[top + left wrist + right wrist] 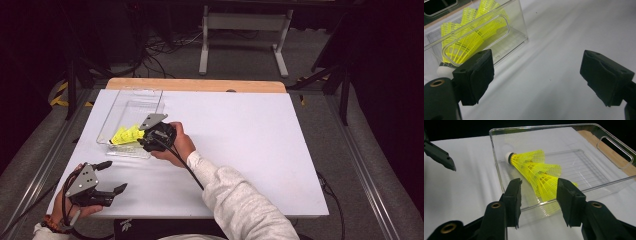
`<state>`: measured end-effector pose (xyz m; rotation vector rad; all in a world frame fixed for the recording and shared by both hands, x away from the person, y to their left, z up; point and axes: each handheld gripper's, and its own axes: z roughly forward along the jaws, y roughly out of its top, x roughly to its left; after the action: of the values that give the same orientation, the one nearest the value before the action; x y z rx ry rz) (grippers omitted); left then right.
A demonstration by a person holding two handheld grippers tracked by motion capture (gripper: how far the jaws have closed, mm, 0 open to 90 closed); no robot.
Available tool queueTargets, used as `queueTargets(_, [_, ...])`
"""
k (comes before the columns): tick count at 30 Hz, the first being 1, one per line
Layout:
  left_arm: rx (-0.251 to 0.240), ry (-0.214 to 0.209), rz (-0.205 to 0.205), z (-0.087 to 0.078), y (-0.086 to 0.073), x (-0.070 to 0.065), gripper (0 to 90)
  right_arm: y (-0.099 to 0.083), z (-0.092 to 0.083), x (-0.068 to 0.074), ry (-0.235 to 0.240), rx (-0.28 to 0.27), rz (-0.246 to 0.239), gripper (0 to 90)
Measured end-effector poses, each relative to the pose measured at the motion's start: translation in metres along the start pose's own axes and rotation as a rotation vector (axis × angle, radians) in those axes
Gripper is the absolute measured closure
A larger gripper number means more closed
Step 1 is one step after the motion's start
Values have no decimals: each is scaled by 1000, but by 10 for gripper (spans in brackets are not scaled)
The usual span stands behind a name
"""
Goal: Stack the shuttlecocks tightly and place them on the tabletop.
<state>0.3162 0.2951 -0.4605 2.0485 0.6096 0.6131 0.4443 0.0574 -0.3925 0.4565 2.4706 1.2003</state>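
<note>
Right gripper point(539, 202) hangs half-open at the clear tray's point(499, 167) near wall, jaws straddling the stacked yellow shuttlecocks point(536, 170) lying inside, pads seemingly not touching. Looks like placement finishing; next, back away cleanly. Left gripper point(114, 176) waits wide, empty, on the bench point(260, 150).

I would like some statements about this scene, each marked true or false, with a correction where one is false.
1. The yellow shuttlecocks lie inside the clear tray. True.
2. The shuttlecocks are scattered apart. False: they are nested into one stack.
3. The left gripper holds a shuttlecock. False: its jaws stand wide open over the bare white table.
4. The right gripper is at the tray's near wall. True.
5. The tray has a handle cut-out in its end wall. True.
6. The shuttlecocks are red. False: they are yellow.
</note>
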Motion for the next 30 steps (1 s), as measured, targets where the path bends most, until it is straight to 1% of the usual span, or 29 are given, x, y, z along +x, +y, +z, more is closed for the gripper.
queueTargets(2, [1, -5, 4, 1, 1, 0, 132, -1, -2, 0, -12, -4, -8, 551])
queueTargets(5, [3, -5, 7, 2, 1, 0, 132, -1, -5, -1, -18, -15, -2, 545])
queueTargets(8, [-2, -6, 2, 2, 1, 0, 132, -2, -7, -3, -15, -27, 1, 535])
queueTargets(9, [-2, -6, 2, 2, 1, 0, 132, -2, -8, -3, -22, -29, 2, 534])
queueTargets(12, [-1, -6, 3, 2, 1, 0, 132, -2, -9, -4, -23, -32, 4, 523])
queueTargets(13, [-2, -6, 3, 2, 1, 0, 132, -3, -10, -4, -29, -33, 2, 517])
queueTargets(15, [-1, -4, 2, 2, 1, 0, 132, -4, -13, -4, -22, -48, -2, 501])
queueTargets(18, [-3, -4, 1, 2, 1, 1, 132, -4, -15, -4, -28, -58, -7, 488])
queueTargets(20, [-6, -6, -1, 3, 2, 0, 132, -6, -17, -3, -34, -69, -23, 473])
queueTargets(22, [-4, -7, 4, 4, 2, 1, 131, -7, -19, -2, -53, -71, -44, 456])
queueTargets(23, [-1, -5, 7, 4, 2, 1, 132, -8, -21, -2, -54, -71, -51, 451])
queueTargets(30, [1, -12, 7, 6, 3, 2, 132, -15, -29, -6, -75, -89, -45, 399])
